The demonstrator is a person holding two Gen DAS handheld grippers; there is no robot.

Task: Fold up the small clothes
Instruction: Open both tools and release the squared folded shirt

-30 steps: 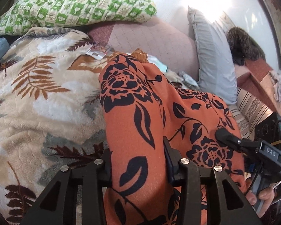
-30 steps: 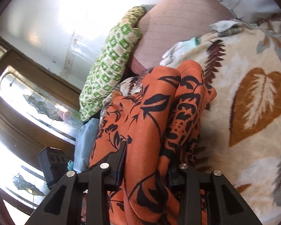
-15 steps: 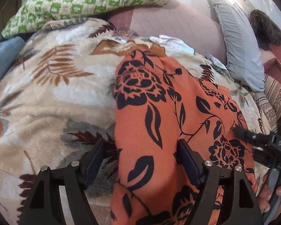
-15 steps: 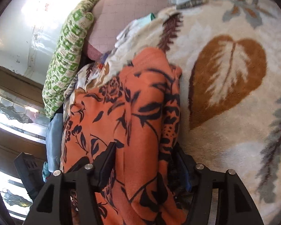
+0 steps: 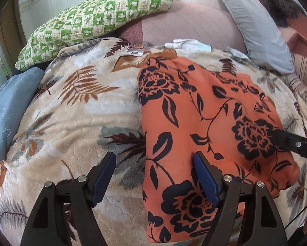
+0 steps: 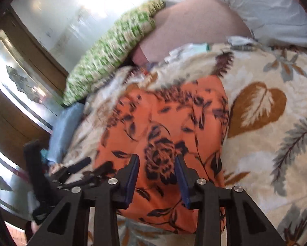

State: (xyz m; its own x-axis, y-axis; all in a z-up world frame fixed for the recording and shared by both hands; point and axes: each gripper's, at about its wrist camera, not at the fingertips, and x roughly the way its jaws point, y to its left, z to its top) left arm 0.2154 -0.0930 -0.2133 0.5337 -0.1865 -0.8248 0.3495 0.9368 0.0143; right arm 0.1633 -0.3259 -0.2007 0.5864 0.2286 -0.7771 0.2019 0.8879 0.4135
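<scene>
Garment: orange black-flowered cloth garment (image 5: pixel 204 127) lies folded on the leaf-patterned plush blanket (image 5: pixel 75 110), long axis running away from you | left hand-held gripper (image 5: pixel 153 176) wide, straddling its left edge | right hand-held gripper (image 6: pixel 156 176) narrower, empty, over its near end, nearer.

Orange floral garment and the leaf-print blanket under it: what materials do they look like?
Orange floral garment: thin woven or knit fabric, matte, it seems; it lies smooth with soft folds at the edges. Leaf-print blanket: plush fleece by the look; fuzzy, embossed pile with a slight sheen.
</scene>
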